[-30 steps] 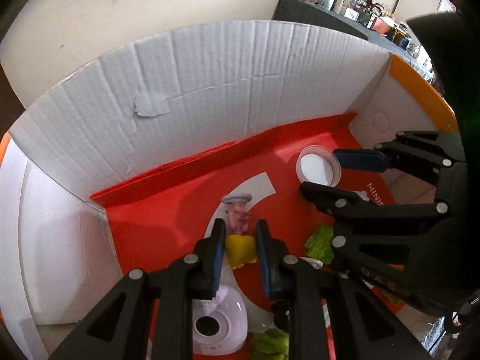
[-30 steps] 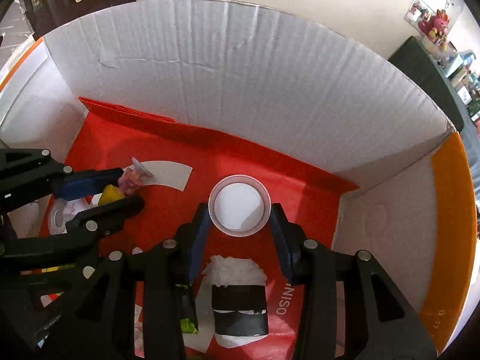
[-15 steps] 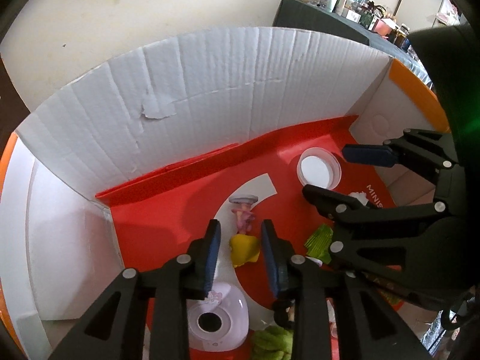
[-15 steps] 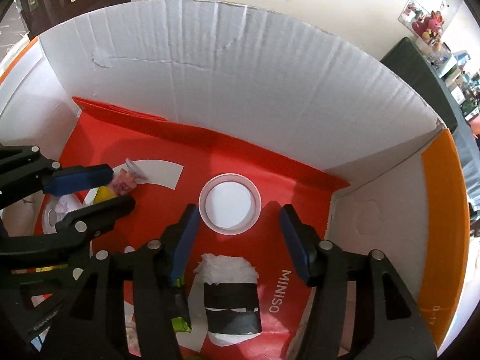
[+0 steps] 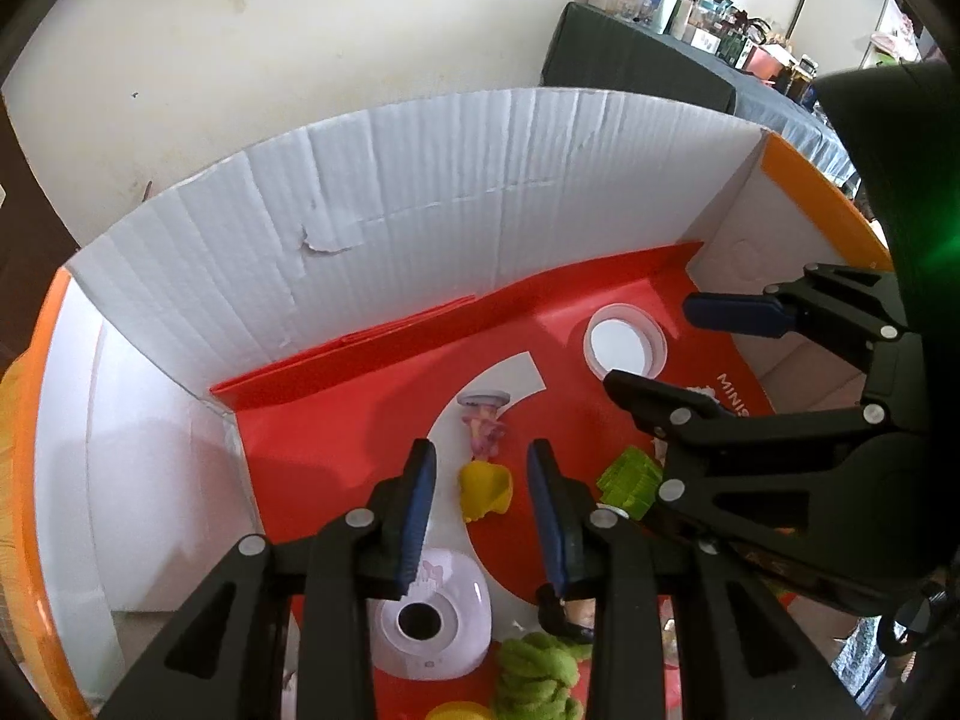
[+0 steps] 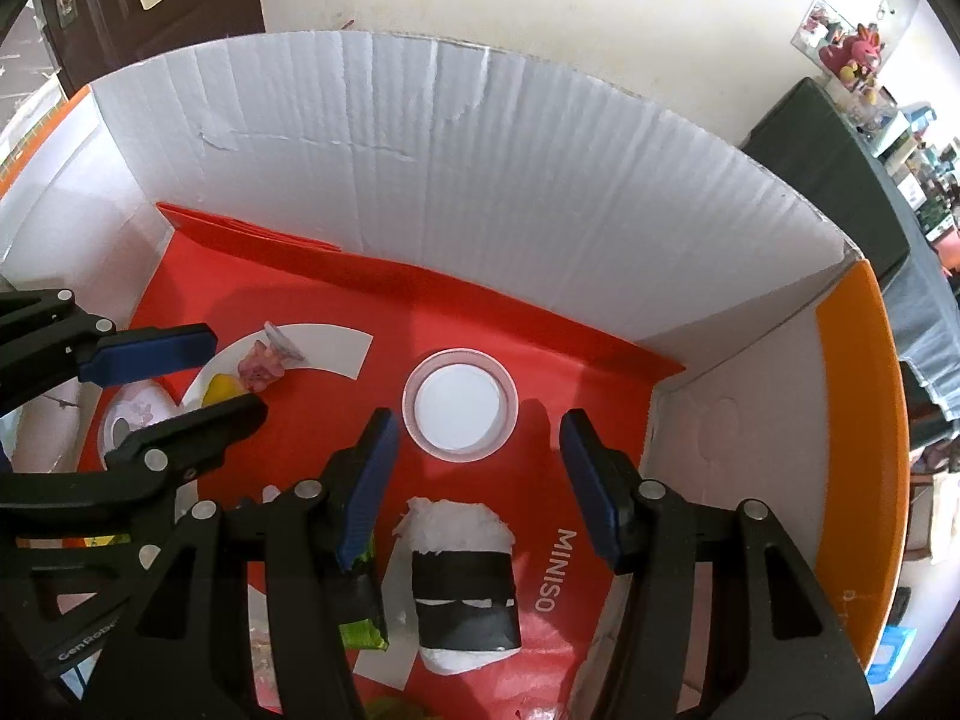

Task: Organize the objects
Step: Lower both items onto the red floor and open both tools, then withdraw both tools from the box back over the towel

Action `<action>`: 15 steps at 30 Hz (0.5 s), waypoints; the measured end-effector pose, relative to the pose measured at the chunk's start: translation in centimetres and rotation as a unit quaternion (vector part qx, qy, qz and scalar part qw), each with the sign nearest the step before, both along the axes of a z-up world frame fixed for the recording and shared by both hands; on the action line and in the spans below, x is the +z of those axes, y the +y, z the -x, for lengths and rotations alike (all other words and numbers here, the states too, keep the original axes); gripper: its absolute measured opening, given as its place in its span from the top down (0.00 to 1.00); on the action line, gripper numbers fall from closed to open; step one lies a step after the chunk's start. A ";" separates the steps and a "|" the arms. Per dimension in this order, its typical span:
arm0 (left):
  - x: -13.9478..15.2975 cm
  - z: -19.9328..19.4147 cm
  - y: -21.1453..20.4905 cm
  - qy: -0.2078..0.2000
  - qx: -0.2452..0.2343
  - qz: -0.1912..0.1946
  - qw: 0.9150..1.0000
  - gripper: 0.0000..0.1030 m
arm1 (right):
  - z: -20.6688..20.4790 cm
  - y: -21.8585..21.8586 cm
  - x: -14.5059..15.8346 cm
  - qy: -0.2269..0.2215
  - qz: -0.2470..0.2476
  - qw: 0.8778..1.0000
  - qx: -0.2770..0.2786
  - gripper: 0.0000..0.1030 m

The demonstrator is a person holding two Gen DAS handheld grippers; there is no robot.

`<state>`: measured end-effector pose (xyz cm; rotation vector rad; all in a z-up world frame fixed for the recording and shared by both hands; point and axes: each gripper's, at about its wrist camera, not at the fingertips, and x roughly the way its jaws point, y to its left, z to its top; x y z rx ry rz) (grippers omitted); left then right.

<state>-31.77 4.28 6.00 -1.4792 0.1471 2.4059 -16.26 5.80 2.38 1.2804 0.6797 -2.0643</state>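
Both grippers point down into a cardboard box (image 5: 420, 192) with white corrugated walls, orange rim and a red floor printed with a white arc and the word MINISO.

Left gripper (image 5: 483, 468): jaws opening, blue pads apart. A yellow toy (image 5: 486, 489) lies on the floor between the fingers; the pads do not press on it. Nothing is grasped. Just beyond the toy, a small pink figure (image 5: 485, 423) with a grey round base lies tipped over on the white arc. Below the left finger sits a white device (image 5: 432, 624) with a dark round hole. A green fuzzy item (image 5: 537, 678) lies at the near edge, and a clear green piece (image 5: 627, 480) sits to the right of the gripper.

Right gripper (image 6: 474, 450): released, fingers spread wide and holding nothing. A round white lid (image 6: 459, 411) lies flat on the red floor just ahead of the fingertips, touching neither pad. Nearer the camera, between the fingers, lies a white-and-black plush roll (image 6: 465, 576). A green scrap (image 6: 363, 633) shows under the left finger.

In the right wrist view, the left gripper's fingers stand apart over the yellow toy, by the pink figure.
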 end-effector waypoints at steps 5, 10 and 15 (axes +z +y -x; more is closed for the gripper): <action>0.7 -0.8 -0.4 0.008 0.005 0.001 1.000 0.61 | -1.6 0.7 0.8 0.006 0.003 1.000 0.000 0.47; 1.8 -2.1 -0.9 0.018 0.008 -0.003 1.000 0.57 | -3.6 1.6 1.4 0.011 0.009 1.000 -0.001 0.47; 3.3 -4.0 -0.9 0.034 0.008 0.000 0.999 0.53 | -3.8 0.4 1.8 0.021 0.012 1.000 -0.001 0.47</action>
